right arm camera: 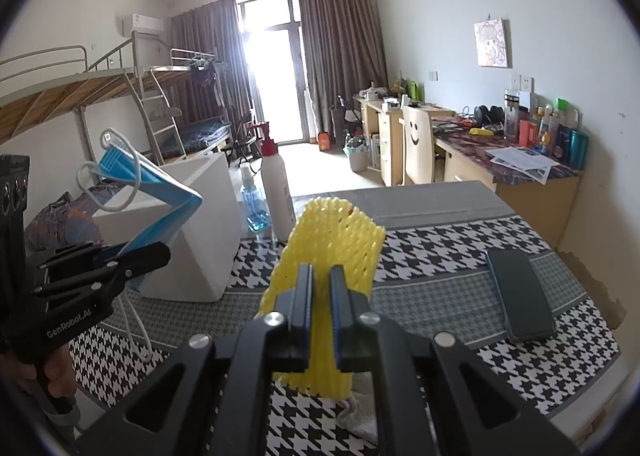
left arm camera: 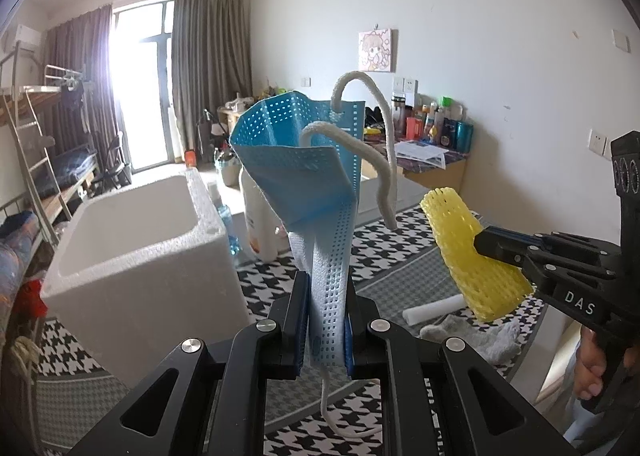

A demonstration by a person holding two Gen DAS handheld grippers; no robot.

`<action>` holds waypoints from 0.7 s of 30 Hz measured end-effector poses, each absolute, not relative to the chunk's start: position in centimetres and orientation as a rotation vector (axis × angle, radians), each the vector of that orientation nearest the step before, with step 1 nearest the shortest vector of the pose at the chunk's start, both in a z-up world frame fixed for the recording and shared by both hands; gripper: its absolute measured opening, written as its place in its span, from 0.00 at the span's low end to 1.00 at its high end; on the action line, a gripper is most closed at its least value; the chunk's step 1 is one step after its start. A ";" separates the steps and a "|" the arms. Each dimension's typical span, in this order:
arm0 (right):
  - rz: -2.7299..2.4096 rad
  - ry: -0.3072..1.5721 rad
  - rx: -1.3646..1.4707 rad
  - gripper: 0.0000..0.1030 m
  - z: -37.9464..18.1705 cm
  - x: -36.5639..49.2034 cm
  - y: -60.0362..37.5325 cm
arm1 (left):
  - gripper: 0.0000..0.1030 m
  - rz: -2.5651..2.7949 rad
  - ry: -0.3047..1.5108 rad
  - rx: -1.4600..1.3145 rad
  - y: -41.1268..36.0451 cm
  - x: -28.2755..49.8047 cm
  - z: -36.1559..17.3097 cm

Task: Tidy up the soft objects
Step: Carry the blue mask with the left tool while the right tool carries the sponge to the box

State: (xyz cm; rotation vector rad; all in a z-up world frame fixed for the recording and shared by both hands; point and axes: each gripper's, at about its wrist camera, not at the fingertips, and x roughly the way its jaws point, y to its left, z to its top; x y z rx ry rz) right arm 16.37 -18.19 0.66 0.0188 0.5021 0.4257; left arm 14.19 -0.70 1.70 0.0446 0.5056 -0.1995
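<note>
Both grippers are loaded and off the counter [right arm camera: 460, 212]. Left gripper [left arm camera: 326, 330]: jaws clamped on a blue surgical face mask [left arm camera: 304, 172], folded lengthwise, standing up out of the jaws with its white ear loops dangling free, one below the jaws. Right gripper [right arm camera: 320, 320]: jaws clamped on a yellow foam fruit net [right arm camera: 328, 252], held upright over the houndstooth cloth. White styrofoam box [left arm camera: 132, 252] sits at the far left of the counter, open top; interior looks bare in the part visible from the left wrist view, so I judge nothing is sorted into it yet, though the bottom is not fully shown. Still lying on the cloth near the right gripper: a grey sock [left arm camera: 472, 336] and a white foam roll [left arm camera: 434, 308]. Dark phone [right arm camera: 520, 296] lies to the right, probably not part of the sort. Judgement: early to midway; two items picked, none placed, at least two left. Next step likely carrying both to the box.
</note>
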 end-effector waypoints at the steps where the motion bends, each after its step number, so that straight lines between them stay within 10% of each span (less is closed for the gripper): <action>1: 0.428 0.499 0.019 0.10 0.8 16.5 -18.1 | 0.15 -0.199 0.502 0.045 -0.7 14.3 1.8; 21: 0.452 0.444 0.014 0.10 3.4 17.3 -16.8 | 0.15 -0.160 0.432 0.064 -0.1 14.5 3.8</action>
